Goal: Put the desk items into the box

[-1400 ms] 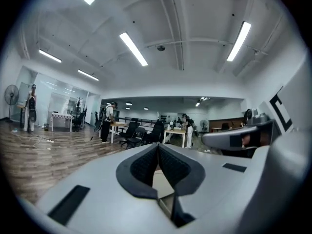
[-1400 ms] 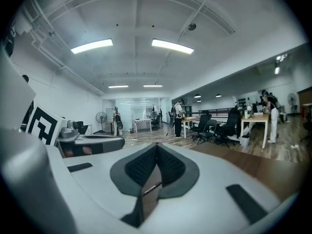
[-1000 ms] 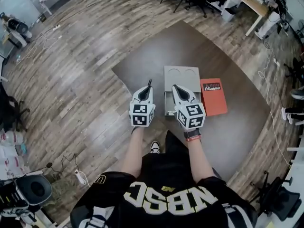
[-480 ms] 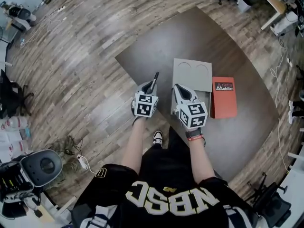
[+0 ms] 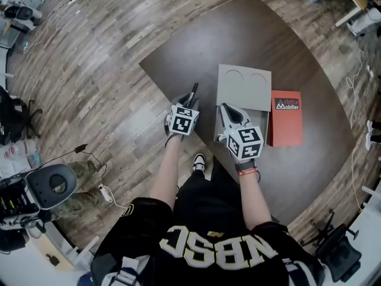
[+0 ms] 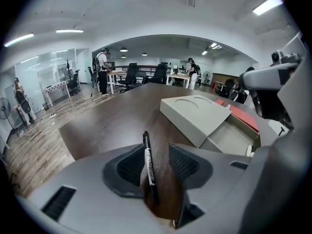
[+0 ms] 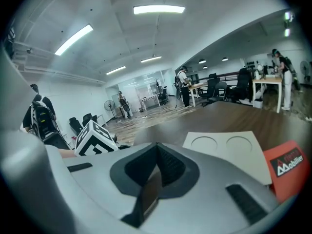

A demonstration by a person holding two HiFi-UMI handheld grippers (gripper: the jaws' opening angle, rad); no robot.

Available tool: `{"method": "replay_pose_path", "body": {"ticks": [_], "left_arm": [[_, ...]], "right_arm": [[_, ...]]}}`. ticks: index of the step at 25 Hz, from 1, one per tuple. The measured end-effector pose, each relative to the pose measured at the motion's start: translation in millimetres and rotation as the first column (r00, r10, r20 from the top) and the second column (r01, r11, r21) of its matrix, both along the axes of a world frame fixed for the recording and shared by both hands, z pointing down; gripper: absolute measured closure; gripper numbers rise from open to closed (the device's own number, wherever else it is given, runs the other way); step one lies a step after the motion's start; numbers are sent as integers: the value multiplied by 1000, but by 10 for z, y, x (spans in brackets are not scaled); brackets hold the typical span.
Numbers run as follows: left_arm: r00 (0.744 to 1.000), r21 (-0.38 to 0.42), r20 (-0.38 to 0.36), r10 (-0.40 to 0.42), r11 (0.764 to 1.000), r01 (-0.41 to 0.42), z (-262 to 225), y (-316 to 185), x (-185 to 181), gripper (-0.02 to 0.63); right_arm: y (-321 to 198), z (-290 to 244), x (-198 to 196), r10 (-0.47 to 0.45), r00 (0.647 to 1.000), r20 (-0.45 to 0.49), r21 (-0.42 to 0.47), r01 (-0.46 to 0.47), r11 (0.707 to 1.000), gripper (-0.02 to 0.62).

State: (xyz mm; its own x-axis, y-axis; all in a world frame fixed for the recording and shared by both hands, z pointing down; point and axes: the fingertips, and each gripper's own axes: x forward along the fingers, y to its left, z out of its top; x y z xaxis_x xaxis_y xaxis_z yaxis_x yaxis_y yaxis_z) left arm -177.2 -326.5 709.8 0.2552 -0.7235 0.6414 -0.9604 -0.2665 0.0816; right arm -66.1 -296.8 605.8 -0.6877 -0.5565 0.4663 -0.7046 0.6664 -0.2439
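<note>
Desk (image 5: 196,46): dark wood-grain top, smooth and matt, carrying a flat grey card box (image 5: 244,85) whose lid, marked with two circles, sits slid back off the tray; a red booklet (image 5: 287,121) lies just beside it. Right claw (image 7: 157,155): jaws together, empty. Left claw (image 6: 161,152): jaws have just been opening and now stand wide about a slim black pen (image 6: 147,155), left of the box, ribbed pads not pressing it. Likely best: grip the round barrel mid-length and squarely, as it may roll, then lower it lengthwise into the tray

Table (image 5: 226,34) dark wood-grain, matt; box (image 5: 244,85) matt grey cardboard; pen (image 6: 149,167) glossy black plastic.
</note>
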Motion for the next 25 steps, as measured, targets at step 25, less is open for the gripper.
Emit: {"method": "replay_pose_path", "body": {"ticks": [25], "left_arm": [[998, -71, 27, -55, 996, 57, 347, -59, -32, 557]], "right_arm": [[-55, 242, 282, 55, 998, 11, -50, -54, 997, 588]]}}
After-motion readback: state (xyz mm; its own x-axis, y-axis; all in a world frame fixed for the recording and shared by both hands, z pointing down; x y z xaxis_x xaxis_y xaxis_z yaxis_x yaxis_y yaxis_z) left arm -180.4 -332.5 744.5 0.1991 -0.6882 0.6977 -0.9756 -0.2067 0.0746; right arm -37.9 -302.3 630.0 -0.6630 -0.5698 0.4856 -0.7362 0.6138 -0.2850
